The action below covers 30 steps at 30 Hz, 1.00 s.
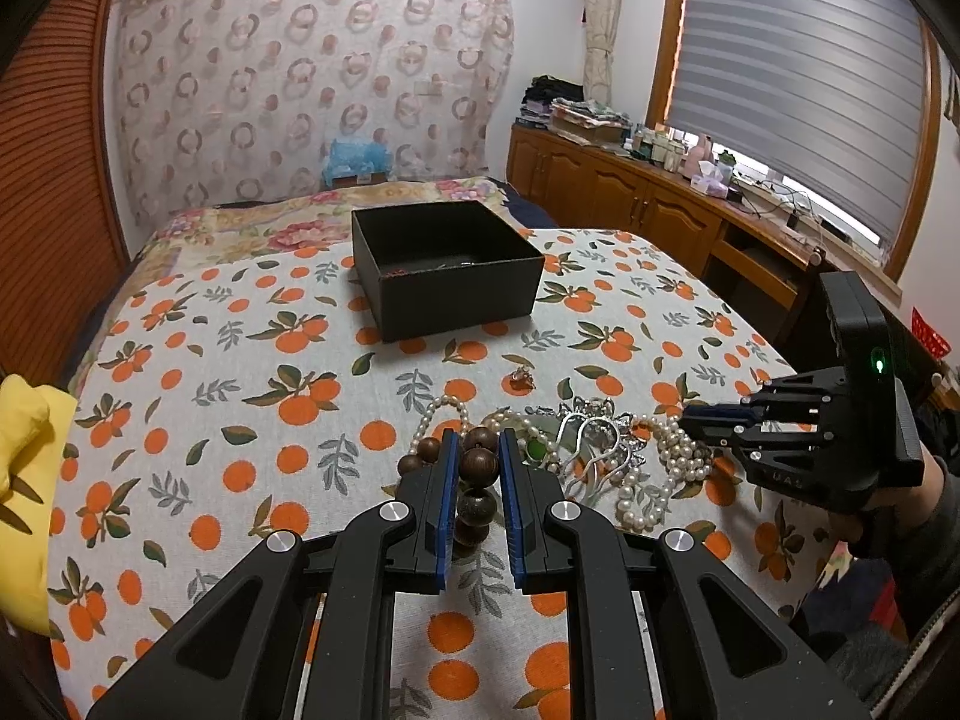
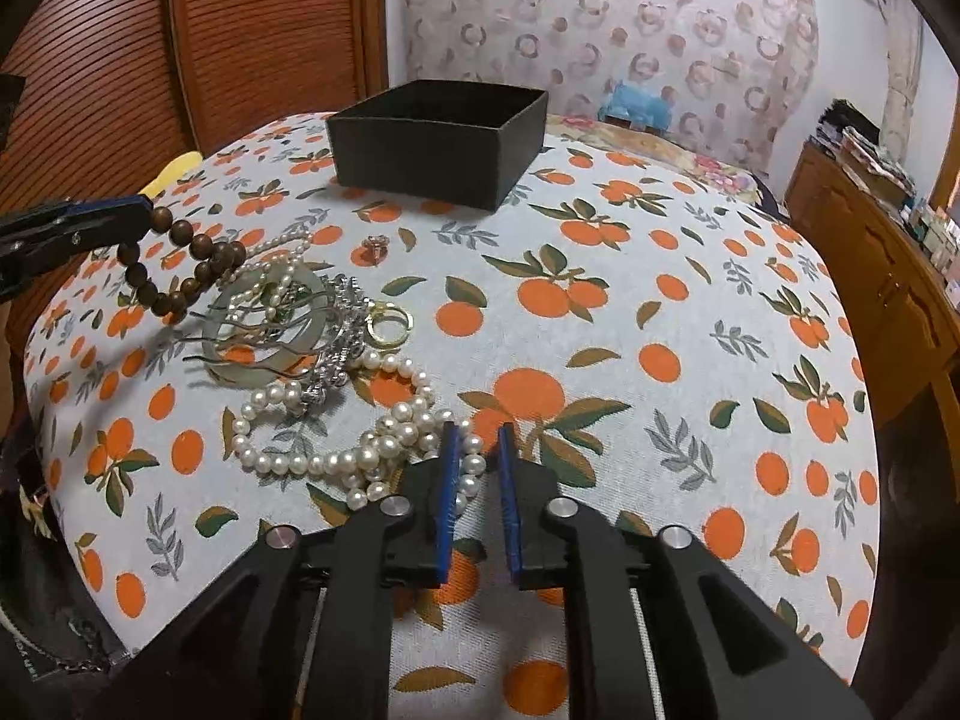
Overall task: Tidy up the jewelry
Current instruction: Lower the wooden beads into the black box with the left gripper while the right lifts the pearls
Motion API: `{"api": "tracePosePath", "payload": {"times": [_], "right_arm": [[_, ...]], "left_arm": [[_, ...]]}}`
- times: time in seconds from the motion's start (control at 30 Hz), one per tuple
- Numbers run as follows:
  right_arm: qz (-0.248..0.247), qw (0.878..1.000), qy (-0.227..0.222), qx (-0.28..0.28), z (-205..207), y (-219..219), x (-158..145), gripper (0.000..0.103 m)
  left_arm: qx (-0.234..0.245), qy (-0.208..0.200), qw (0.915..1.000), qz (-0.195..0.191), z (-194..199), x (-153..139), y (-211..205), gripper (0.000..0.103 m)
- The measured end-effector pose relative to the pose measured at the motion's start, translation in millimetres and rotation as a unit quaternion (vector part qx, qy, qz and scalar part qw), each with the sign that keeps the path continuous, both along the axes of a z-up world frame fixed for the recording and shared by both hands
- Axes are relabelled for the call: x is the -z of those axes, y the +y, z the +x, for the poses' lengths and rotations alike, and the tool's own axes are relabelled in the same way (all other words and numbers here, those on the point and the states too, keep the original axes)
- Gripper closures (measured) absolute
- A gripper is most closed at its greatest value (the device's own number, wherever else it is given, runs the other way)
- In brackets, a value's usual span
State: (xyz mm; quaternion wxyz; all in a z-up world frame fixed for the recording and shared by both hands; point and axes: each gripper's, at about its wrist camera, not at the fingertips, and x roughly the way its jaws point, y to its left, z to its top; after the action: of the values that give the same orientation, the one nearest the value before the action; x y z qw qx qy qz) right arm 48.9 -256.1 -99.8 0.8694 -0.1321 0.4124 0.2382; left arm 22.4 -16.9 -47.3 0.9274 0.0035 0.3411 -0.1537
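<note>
My left gripper [image 1: 479,433] is shut on a brown wooden bead bracelet [image 1: 477,463] and holds it raised off the cloth; it also shows in the right wrist view [image 2: 174,267], hanging from the left fingers [image 2: 129,204]. My right gripper [image 2: 479,429] is open, its fingertips around the end of a pearl necklace [image 2: 336,456]; it shows in the left wrist view [image 1: 690,414]. The jewelry pile holds a jade bangle [image 2: 234,354], silver hairpins [image 1: 591,450], gold rings [image 2: 390,324] and pearls [image 1: 672,456]. A small ring [image 2: 375,249] lies apart. The black box [image 1: 444,267] stands open beyond.
The orange-print cloth [image 1: 210,420] covers the surface, on a bed. A yellow cloth [image 1: 27,480] lies at the left edge. Wooden cabinets [image 1: 630,204] stand to the right, a louvred wooden door [image 2: 150,42] to the left.
</note>
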Motion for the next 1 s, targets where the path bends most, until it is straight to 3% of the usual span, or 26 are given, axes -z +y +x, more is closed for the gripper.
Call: {"api": "tracePosePath", "payload": {"times": [0.1, 0.53, 1.0], "right_arm": [[0.011, 1.0, -0.011, 0.004, -3.2, -3.9, -8.0, 0.094], [0.041, 0.989, -0.14, 0.019, -12.3, -32.8, -121.7, 0.095], [0.053, 0.976, -0.212, -0.006, -2.3, -14.3, -194.9, 0.095]], "left_arm": [[-0.001, -0.006, 1.0, -0.001, -1.5, -2.6, 0.4, 0.091], [0.0, -0.06, 0.9982, -0.008, 1.3, -51.9, 0.0, 0.091], [0.0, -0.09, 0.996, -0.003, 14.2, -80.5, -2.0, 0.091]]}}
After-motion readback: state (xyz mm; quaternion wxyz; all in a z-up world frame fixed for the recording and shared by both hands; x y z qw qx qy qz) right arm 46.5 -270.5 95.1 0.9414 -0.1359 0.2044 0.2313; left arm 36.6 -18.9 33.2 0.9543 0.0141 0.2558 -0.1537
